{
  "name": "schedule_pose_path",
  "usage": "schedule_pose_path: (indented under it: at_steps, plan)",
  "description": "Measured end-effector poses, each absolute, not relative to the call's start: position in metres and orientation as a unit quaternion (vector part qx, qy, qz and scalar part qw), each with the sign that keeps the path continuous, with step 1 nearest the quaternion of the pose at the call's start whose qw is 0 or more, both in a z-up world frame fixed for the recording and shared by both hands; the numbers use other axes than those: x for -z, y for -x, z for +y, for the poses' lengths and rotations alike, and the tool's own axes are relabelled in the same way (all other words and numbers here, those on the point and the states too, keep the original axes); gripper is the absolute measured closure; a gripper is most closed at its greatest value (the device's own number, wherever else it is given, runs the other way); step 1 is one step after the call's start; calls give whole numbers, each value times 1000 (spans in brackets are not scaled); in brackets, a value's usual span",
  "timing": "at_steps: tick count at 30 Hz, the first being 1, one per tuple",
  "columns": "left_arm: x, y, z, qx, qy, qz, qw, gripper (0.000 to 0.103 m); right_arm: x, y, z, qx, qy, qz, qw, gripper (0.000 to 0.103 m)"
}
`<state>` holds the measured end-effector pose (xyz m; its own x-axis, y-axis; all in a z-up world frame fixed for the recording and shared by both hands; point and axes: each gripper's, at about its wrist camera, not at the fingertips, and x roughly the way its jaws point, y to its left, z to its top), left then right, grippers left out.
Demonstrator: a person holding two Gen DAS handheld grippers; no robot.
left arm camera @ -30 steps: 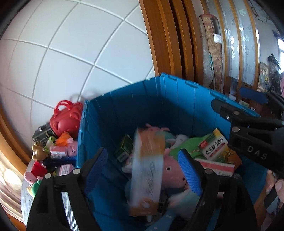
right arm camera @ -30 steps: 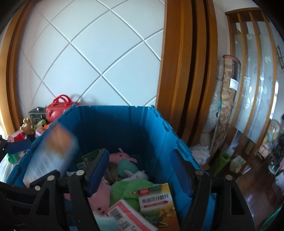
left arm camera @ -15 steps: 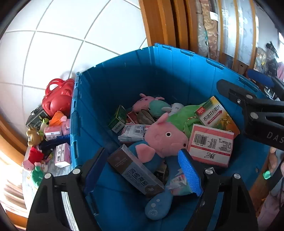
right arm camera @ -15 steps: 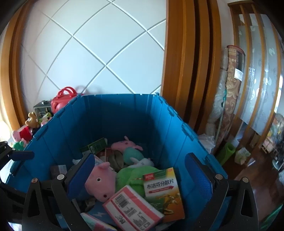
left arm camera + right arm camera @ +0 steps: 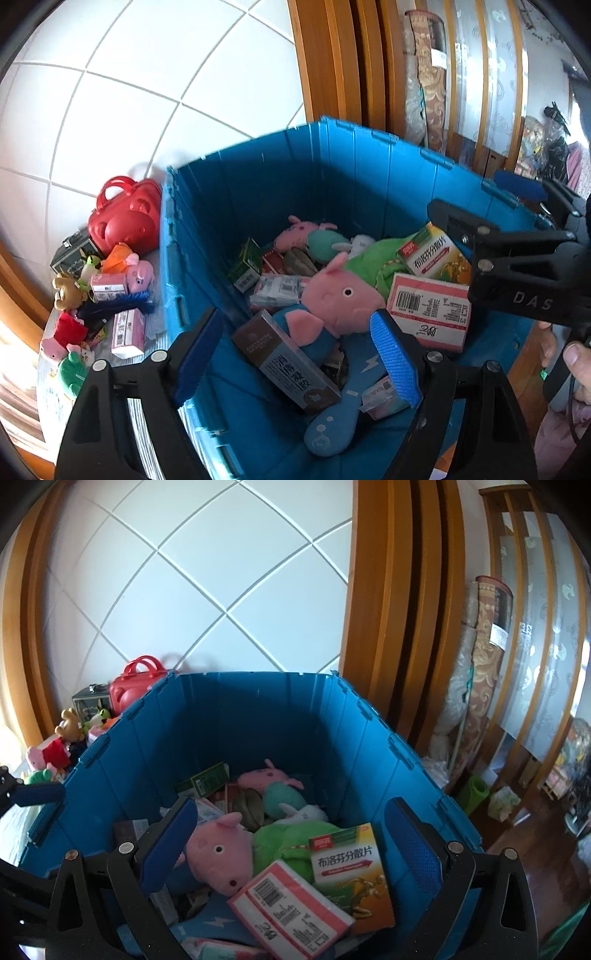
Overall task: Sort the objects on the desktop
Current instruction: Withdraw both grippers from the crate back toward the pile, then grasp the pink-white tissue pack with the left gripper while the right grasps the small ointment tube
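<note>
- Background: white wall with diagonal grid lines (image 5: 207, 590), orange-brown wooden frame (image 5: 384, 609) to its right
- Counter (image 5: 48, 391), far left: unsorted pile well outside the crate; red bear-shaped case (image 5: 123, 221) against the wall, brown bear figure (image 5: 66, 291), small pink pig figure (image 5: 142, 273), pink-and-white box (image 5: 127, 334), green toy (image 5: 72, 371)
- Left claw (image 5: 295, 365): fingers apart, nothing between them, hanging over the near-left part of the crate
- Blue crate (image 5: 351, 158) just right of the pile, open top, partly filled
- In the crate, left to right: green box (image 5: 245, 266) by the left wall, long dark box (image 5: 284, 363) lying flat below the left claw, pink pig plush (image 5: 340, 295) in the middle, touching the dark box; green plush (image 5: 380, 258) behind it; pink barcode box (image 5: 430, 314), orange-green medicine box (image 5: 432, 254) leaning on the right side
- Right claw (image 5: 291, 849): fingers wide apart, empty, over the near-right part of the crate; pig plush and barcode box (image 5: 291, 904) show between them
</note>
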<state>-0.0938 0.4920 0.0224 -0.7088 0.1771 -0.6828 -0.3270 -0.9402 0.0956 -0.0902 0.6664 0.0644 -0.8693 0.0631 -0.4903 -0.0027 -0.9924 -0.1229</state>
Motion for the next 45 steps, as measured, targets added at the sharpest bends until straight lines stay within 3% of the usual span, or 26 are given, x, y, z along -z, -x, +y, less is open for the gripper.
schedule_pose_path:
  at_steps: [11,26,36,45]
  plan:
    - [-44,79,420,-943,290,81,145,21,-84,76,611,-969,235,-68,39,0]
    - [-30,107,196,-953,284,18,109,21,-111,52,435,-979,186,-71,38,0]
    - [36,149,66,-934,356,-14,31,21,-51,124,328,-959,277,-56,-28,0]
    - [113,194,22,-893,446,-53,-13,21,48,210,299,-913,403,-46,-51,0]
